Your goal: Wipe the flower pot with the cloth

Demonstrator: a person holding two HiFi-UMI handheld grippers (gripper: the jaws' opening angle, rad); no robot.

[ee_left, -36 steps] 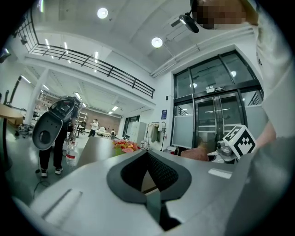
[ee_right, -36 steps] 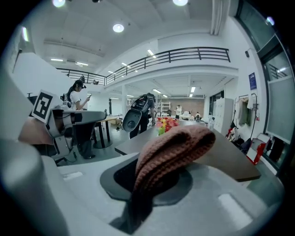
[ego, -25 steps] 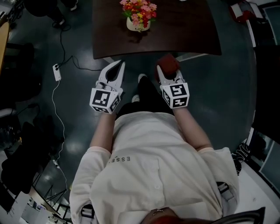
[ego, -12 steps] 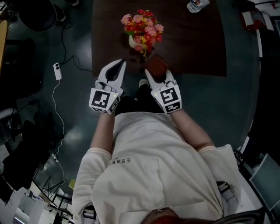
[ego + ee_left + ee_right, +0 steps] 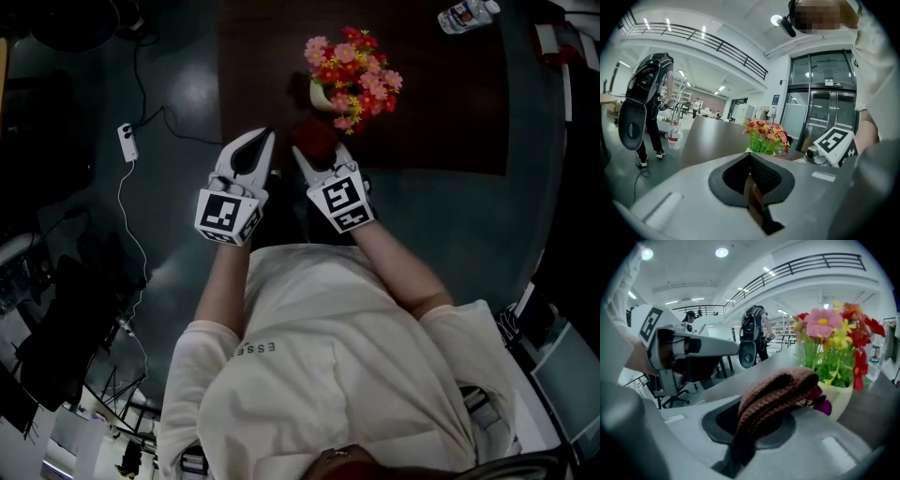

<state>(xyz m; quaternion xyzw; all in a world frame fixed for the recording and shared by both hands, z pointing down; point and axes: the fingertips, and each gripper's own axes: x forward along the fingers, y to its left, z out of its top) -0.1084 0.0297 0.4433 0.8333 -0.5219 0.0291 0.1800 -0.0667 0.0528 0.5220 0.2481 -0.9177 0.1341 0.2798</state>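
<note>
A cream flower pot [image 5: 323,95] with red, pink and yellow flowers [image 5: 353,67] stands near the front edge of the dark table [image 5: 441,103]. My right gripper [image 5: 312,148] is shut on a brown knitted cloth [image 5: 314,136], just short of the pot on its near left. In the right gripper view the cloth [image 5: 774,393] bulges out of the jaws, and the pot [image 5: 838,398] is close behind it on the right. My left gripper [image 5: 263,141] is shut with nothing in it, beside the right one at the table's edge. In the left gripper view the flowers [image 5: 765,135] lie ahead.
A water bottle [image 5: 466,14] lies at the table's far right, and the bottle [image 5: 673,136] also shows in the left gripper view. A power strip [image 5: 128,143] and its cable lie on the floor to the left. A person with a backpack [image 5: 647,101] stands beyond the table.
Both grippers have come forward to the table's near edge. The right one, still holding the cloth, has swung left and closed in on the pot.
</note>
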